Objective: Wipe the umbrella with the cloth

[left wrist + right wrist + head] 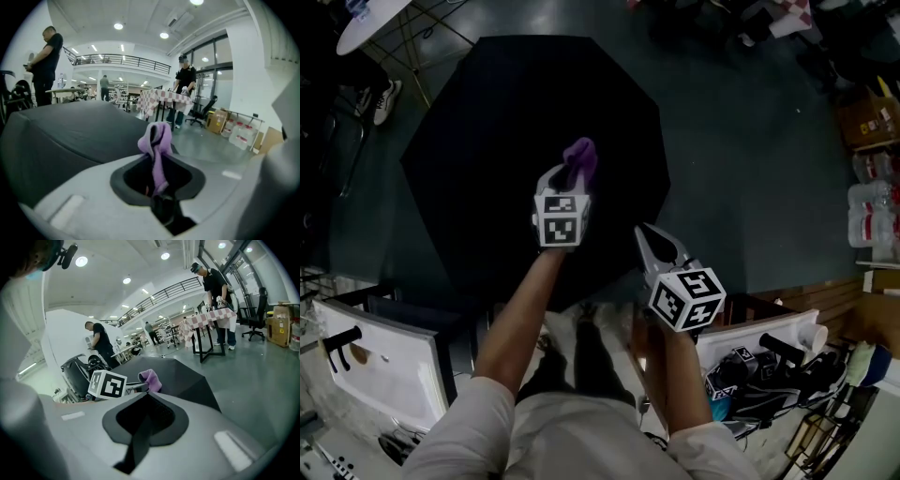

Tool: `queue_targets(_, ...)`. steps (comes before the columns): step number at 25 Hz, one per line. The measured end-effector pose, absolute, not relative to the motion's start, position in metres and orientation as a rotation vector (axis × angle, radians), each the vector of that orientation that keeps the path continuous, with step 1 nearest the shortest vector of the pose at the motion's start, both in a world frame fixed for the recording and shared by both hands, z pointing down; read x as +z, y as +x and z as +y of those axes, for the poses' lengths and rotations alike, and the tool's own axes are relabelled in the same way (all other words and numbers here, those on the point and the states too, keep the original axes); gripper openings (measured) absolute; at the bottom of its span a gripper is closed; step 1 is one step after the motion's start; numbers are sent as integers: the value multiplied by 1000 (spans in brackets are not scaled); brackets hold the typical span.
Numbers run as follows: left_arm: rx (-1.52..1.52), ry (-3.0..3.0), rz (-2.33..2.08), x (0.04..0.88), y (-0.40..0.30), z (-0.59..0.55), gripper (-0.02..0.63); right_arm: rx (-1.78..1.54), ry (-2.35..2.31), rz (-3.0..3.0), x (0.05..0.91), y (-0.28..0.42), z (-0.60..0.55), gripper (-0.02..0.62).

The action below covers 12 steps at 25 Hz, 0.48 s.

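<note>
the black umbrella lies spread open on the floor, its dome facing up. the left gripper hangs over the umbrella near its middle, fingers clamped on a purple cloth that sticks out bunched from between them. i can't tell whether the cloth touches the fabric. the right gripper is just beside it, over the umbrella's near edge, fingers pressed together with nothing in them.

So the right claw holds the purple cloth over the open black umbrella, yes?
Not quite: it is the left claw that holds the purple cloth over the open black umbrella. The left gripper view shows the cloth pinched between its jaws.
</note>
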<state>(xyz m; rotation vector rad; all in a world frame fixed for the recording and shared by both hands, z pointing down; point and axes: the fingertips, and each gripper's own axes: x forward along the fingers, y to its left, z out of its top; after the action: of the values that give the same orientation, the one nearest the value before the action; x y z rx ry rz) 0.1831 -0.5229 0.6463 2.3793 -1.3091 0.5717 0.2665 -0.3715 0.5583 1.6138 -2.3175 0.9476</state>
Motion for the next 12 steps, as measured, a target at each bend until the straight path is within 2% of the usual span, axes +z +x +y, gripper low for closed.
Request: queue_targets(12,504,2310,-1494,608,67,-529,71,886,1574,-2344,549,205,-396,5)
